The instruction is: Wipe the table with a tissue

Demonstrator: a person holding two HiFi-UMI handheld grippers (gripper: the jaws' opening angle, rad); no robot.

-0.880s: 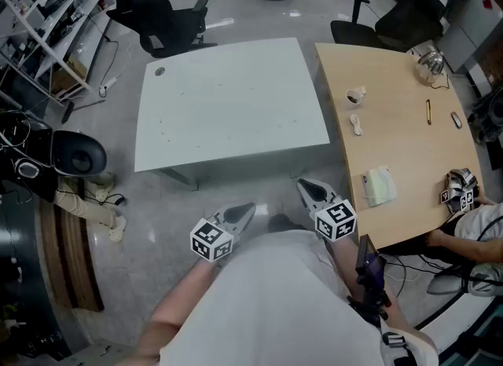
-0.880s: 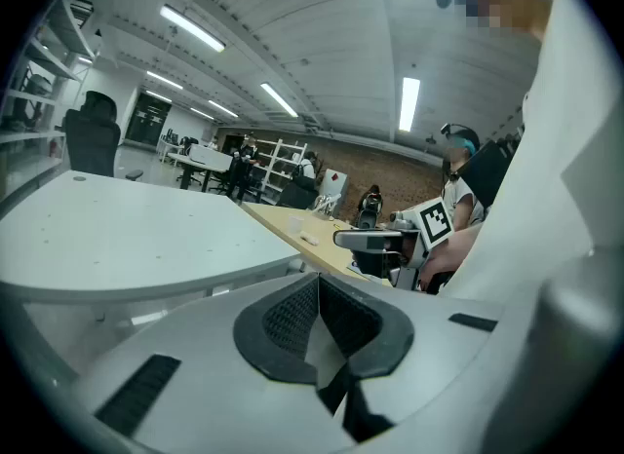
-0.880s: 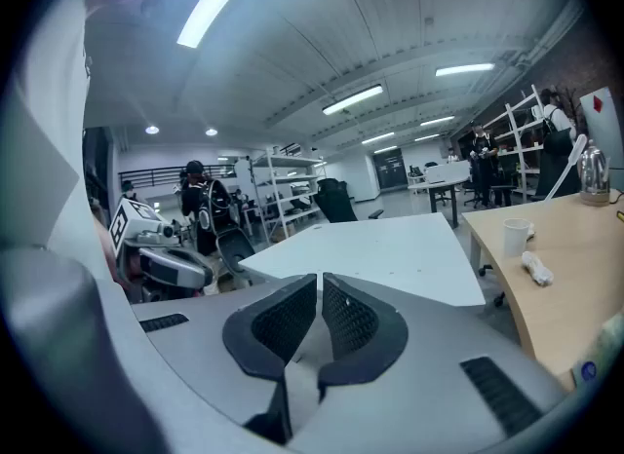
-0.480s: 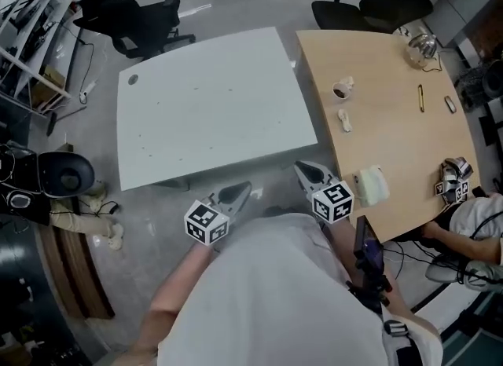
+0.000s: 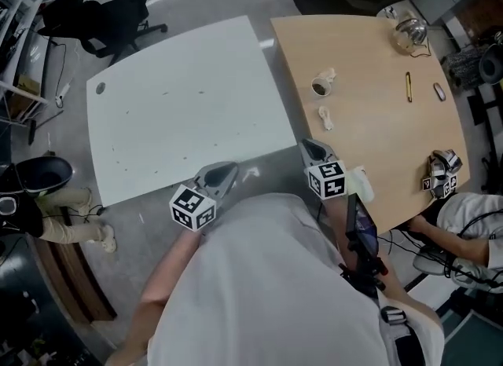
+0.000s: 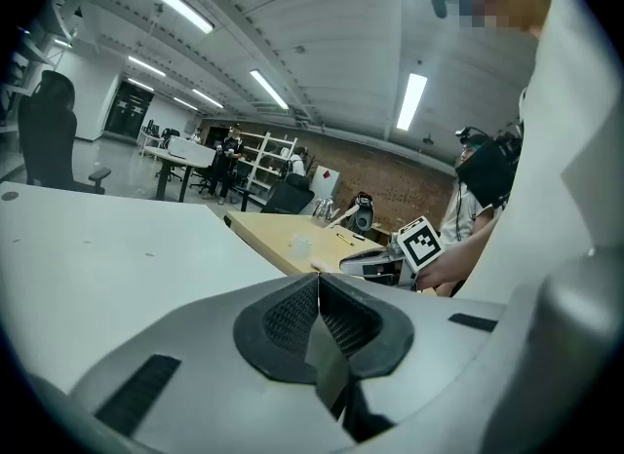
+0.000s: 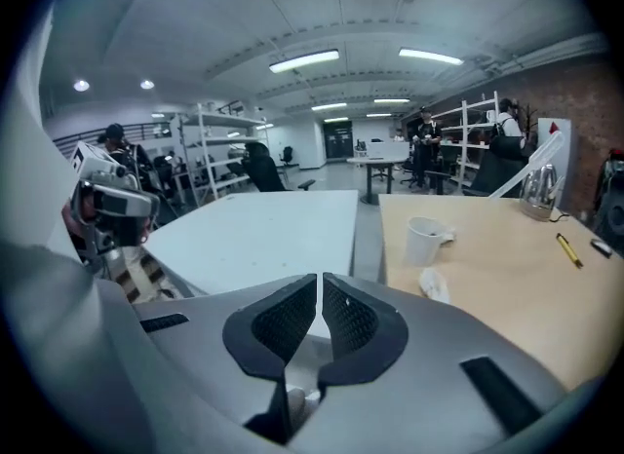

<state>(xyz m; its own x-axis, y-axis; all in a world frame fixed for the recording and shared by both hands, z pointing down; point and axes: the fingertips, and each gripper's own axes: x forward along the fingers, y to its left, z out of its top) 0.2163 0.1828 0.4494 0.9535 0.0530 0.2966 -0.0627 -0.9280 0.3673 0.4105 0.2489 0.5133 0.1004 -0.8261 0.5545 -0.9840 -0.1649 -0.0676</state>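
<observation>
Advanced since earlier: left tongs (image 5: pixel 230 170), clenched empty, at white desk (image 5: pixel 181 113); right tongs (image 5: pixel 309 147), clenched empty, beside tissue (image 5: pixel 363 184) on wooden desk (image 5: pixel 377 129).

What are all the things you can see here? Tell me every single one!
white table: one, white, left of centre
wooden table: one, light brown, right beside the white one
cup: one, white, on the wooden table
crumpled tissue: one, white, just nearer than the cup
glass kettle: one, clear, wooden table's far end
pen: one, yellowish, on the wooden table
office chairs: at least two, black, beyond the tables
another person: one, white sleeve, at the wooden table's right edge
left gripper: one, grey, jaws shut, at the white table's near edge
right gripper: one, grey, jaws shut, between the two tables
</observation>
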